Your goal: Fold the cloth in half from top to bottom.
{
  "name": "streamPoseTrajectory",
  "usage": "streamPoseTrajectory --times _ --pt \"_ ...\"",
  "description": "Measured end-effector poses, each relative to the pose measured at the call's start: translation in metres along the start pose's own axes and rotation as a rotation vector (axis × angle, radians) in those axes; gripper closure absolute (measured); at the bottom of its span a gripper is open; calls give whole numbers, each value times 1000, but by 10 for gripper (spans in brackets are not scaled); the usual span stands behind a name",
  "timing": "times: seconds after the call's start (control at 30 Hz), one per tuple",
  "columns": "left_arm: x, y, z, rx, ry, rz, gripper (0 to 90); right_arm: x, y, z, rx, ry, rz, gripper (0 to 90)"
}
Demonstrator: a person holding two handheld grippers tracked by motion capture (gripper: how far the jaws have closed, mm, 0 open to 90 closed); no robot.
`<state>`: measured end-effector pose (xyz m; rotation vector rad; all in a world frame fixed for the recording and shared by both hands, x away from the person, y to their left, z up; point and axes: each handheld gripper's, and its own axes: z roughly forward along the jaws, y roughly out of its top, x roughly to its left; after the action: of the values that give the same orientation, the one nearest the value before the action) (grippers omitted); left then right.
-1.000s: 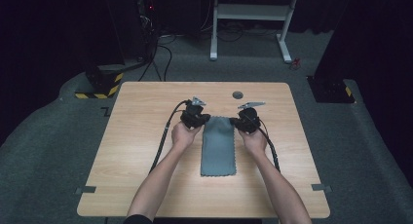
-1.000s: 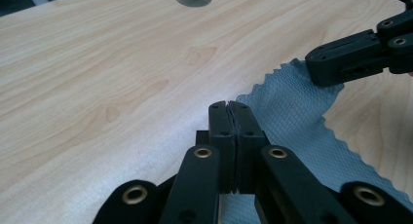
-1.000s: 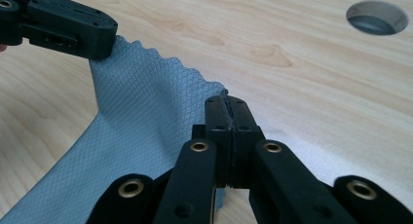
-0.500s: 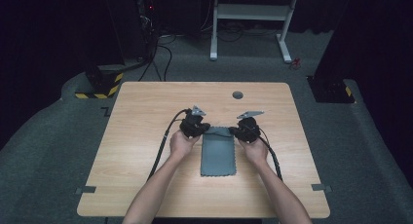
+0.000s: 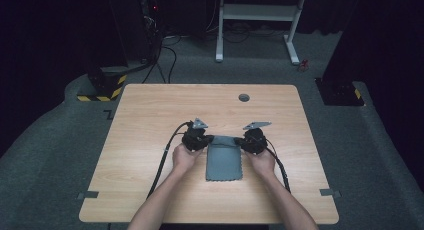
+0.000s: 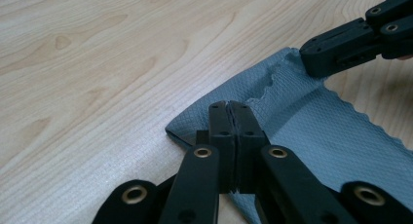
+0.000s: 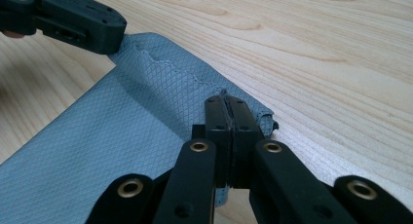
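A grey-blue, diamond-textured microfibre cloth with pinked edges (image 5: 224, 157) lies on the light wooden counter (image 5: 150, 115), slightly nearer the person's edge than the small round dark grommet (image 5: 244, 97), which sits well beyond it toward the far edge. The cloth looks doubled over: in both gripper views a zigzag edge lies on top of a second layer, running close behind the far fold.

The left gripper (image 6: 229, 109) has its fingers pressed together on the cloth's far left corner, with fabric pinched between them. The right gripper (image 7: 227, 104) is clamped the same way on the far right corner. Each gripper also appears in the other's view, at the opposite corner (image 6: 341, 44) (image 7: 78, 24).

Judging from how things lie, one fold is largely done: the carried edge has been brought over and the cloth rests flat in a compact rectangle. What seems left is to let go of both corners, smooth the layers, and perhaps fold once more, since the rectangle is still fairly long.
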<state>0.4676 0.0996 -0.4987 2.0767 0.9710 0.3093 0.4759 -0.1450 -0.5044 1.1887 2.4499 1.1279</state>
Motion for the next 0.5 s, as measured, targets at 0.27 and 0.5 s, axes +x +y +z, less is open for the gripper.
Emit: streamPoseTrajectory --times 0.27,0.5 --pt "-3 -8 -2 -2 -11 -8 890 3 -5 -5 -13 12 1 897" --pt "-7 -11 -5 -3 -8 11 890 5 -7 -7 -18 14 -2 897"
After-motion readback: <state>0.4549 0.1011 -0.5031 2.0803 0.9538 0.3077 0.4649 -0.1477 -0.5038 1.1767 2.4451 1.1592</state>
